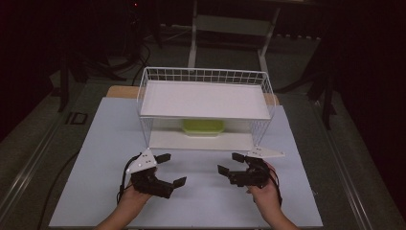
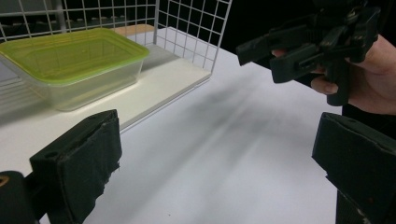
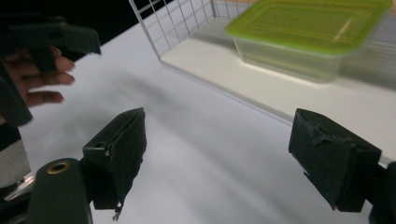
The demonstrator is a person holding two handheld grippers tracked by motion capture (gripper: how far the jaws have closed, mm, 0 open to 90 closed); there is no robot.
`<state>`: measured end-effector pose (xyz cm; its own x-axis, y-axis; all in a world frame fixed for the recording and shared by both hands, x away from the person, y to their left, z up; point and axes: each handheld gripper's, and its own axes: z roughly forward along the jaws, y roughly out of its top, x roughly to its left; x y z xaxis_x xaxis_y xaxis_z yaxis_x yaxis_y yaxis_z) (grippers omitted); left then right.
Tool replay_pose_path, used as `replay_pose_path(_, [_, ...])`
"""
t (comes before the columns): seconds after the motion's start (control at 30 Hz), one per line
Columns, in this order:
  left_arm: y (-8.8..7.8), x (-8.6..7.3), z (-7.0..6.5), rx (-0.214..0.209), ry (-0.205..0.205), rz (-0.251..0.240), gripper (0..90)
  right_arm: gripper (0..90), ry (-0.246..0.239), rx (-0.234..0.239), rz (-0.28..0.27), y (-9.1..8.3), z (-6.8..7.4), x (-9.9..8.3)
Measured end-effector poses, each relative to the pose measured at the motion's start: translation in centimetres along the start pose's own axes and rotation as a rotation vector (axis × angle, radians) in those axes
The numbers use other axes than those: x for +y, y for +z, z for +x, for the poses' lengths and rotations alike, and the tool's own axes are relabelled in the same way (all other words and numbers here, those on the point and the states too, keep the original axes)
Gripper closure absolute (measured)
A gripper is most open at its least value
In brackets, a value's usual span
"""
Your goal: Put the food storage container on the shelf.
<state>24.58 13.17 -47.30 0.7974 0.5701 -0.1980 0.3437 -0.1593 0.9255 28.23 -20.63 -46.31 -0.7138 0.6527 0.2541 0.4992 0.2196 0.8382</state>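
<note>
Holding both claws low over the white table (image 1: 105,158), I kept my left gripper (image 1: 168,168) near its front left part and my right gripper (image 1: 229,163) near the front right, well apart from each other. The jaws of each were spread wide with nothing between them, and the two claws pointed inward, toward one another. My left hand (image 1: 134,194) and right hand (image 1: 264,194) came in from the near edge.

Beyond them stood a white wire rack (image 1: 146,86) with a flat upper shelf (image 1: 203,100) and a lower shelf (image 1: 201,141) on the table. On the lower shelf, toward its back, sat a clear plastic container with a green lid (image 1: 203,127), closed and upright.

Along my left gripper's jaws, that container (image 2: 74,65) lay to the upper left, with the right gripper (image 2: 303,49) across the bare table. Along my right gripper's jaws, the container (image 3: 308,35) sat upper right on the shelf, behind the rack's wire side (image 3: 177,23).
</note>
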Motion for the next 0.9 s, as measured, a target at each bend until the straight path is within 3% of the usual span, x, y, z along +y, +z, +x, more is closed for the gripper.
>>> replay_pose_path(0.4, [0.1, -1.4, -0.1, 0.007, -0.014, -0.002, 1.9, 19.3, 0.037, -0.020, 0.025, -1.6, -1.4, -2.5])
replay_pose_path(0.63, [0.0, -2.0, 0.3, 0.029, -0.021, -0.014, 1.9, 19.3, 0.024, -0.050, 0.033, -1.8, -2.1, -3.0])
replay_pose_path(0.9, [0.3, -2.5, 0.6, 0.028, -0.031, 0.004, 1.9, 19.2, 0.032, -0.046, 0.028, -2.0, -2.7, -3.2])
